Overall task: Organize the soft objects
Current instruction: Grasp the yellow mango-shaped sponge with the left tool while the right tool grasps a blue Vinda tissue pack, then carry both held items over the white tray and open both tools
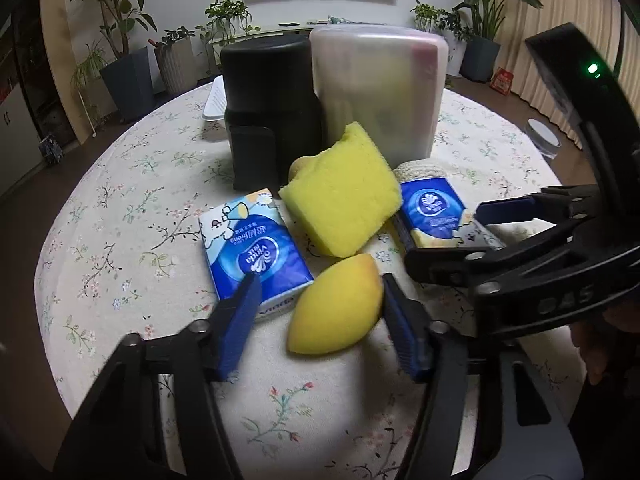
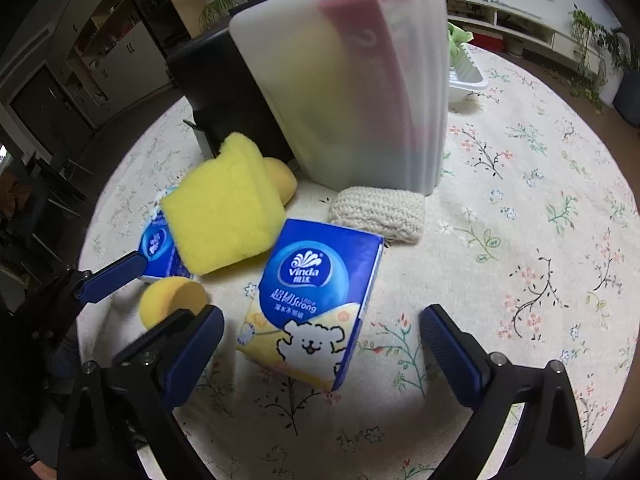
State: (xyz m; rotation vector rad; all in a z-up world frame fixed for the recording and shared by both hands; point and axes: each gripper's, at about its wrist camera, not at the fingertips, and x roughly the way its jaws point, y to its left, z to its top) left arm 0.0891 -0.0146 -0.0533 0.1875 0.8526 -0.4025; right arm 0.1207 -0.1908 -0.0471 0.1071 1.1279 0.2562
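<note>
A yellow egg-shaped sponge (image 1: 335, 305) lies on the flowered tablecloth between the blue pads of my left gripper (image 1: 320, 320), which is open around it without touching. My right gripper (image 2: 320, 348) is open around a blue Vinda tissue pack (image 2: 316, 304); it shows in the left wrist view (image 1: 432, 212) too. A second tissue pack (image 1: 250, 248) lies left. A yellow rectangular sponge (image 1: 344, 196) leans tilted between the packs. A cream knitted pad (image 2: 378, 214) lies by a frosted plastic bin (image 2: 352, 80). Another small yellow sponge (image 2: 280, 180) sits behind.
A black container (image 1: 272, 96) stands next to the frosted bin at the back. A white tray (image 2: 468, 76) lies behind them. The round table (image 1: 120, 184) edge curves on both sides; potted plants (image 1: 120, 40) stand beyond.
</note>
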